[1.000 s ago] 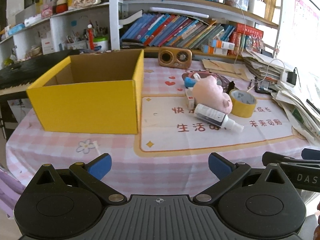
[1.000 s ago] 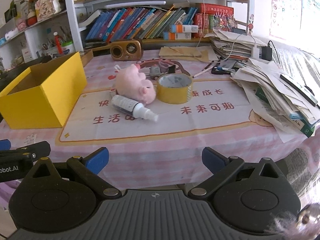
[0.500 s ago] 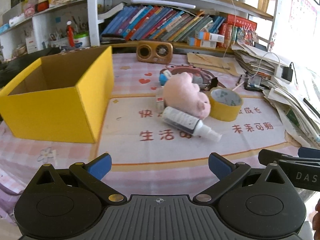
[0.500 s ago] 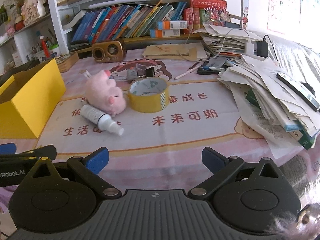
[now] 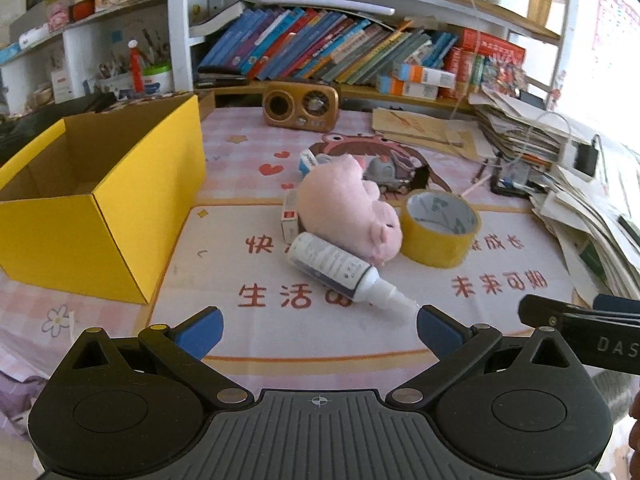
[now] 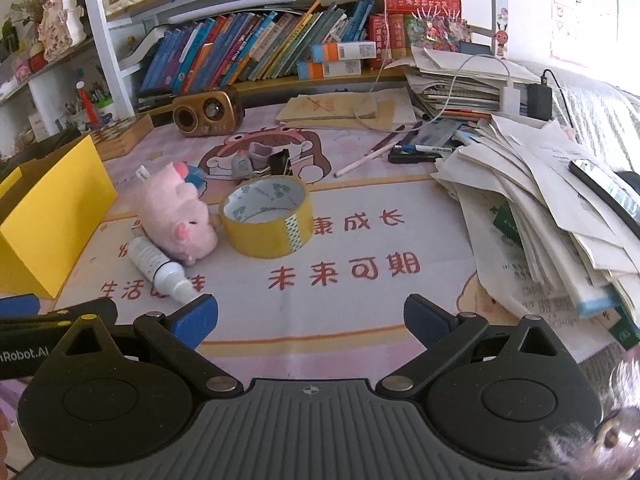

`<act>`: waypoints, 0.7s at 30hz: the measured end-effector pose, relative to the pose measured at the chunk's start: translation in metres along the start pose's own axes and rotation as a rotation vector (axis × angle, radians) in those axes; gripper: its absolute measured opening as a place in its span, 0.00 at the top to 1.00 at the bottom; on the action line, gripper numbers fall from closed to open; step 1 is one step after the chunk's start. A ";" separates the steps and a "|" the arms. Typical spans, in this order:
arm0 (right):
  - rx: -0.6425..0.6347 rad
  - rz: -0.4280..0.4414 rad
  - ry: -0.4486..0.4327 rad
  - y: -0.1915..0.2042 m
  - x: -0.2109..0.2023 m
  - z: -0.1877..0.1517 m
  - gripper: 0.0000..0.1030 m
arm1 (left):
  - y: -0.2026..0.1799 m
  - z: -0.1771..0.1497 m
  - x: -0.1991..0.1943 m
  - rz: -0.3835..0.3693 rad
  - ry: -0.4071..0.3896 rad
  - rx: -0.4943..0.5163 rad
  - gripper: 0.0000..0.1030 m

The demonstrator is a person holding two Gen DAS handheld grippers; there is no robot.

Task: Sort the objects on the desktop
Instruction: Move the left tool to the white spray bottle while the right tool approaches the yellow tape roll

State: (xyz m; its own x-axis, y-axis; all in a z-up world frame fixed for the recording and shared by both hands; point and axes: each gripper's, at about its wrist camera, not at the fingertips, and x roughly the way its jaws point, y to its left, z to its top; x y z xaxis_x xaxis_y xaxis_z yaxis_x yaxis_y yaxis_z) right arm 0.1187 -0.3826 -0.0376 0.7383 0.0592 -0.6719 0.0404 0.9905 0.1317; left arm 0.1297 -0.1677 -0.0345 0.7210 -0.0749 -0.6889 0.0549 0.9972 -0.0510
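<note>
An open yellow cardboard box (image 5: pixel 104 216) stands at the left of the table, and shows in the right wrist view (image 6: pixel 52 220). A pink plush pig (image 5: pixel 348 212) (image 6: pixel 176 216) lies mid-table. In front of it lies a white spray bottle (image 5: pixel 340 272) (image 6: pixel 160 268). Right of it stands a yellow tape roll (image 5: pixel 440 228) (image 6: pixel 268 216). A small red-and-white box (image 5: pixel 290 216) lies left of the pig. My left gripper (image 5: pixel 318 330) is open and empty, just short of the bottle. My right gripper (image 6: pixel 310 320) is open and empty, short of the tape.
A brown retro speaker (image 5: pixel 300 106) (image 6: pixel 206 112) stands at the back. Binder clips and small items (image 6: pixel 264 160) lie behind the tape. A big stack of papers (image 6: pixel 540 208) fills the right side. Pens and a phone (image 6: pixel 412 148) lie beside it. Bookshelves (image 5: pixel 340 52) line the back.
Both grippers have moved forward and to the right over the table. The objects now look closer and the yellow box has slid left in both views. Both stay open.
</note>
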 end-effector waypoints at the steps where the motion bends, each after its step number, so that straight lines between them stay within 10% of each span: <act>1: -0.002 0.005 0.003 -0.003 0.003 0.002 0.02 | -0.001 0.002 0.002 0.014 0.001 -0.004 0.00; 10: -0.034 0.044 0.009 -0.012 0.033 0.024 0.02 | -0.001 0.014 0.026 0.024 0.026 -0.069 0.01; 21: -0.096 0.082 0.021 -0.012 0.070 0.054 0.02 | -0.005 0.035 0.087 0.005 0.102 -0.157 0.41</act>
State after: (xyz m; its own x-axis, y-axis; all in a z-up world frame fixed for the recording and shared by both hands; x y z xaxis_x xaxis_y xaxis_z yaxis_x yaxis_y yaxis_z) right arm 0.2065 -0.3971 -0.0468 0.7220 0.1423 -0.6771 -0.0850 0.9894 0.1173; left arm 0.2163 -0.1796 -0.0693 0.6470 -0.0774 -0.7586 -0.0630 0.9860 -0.1543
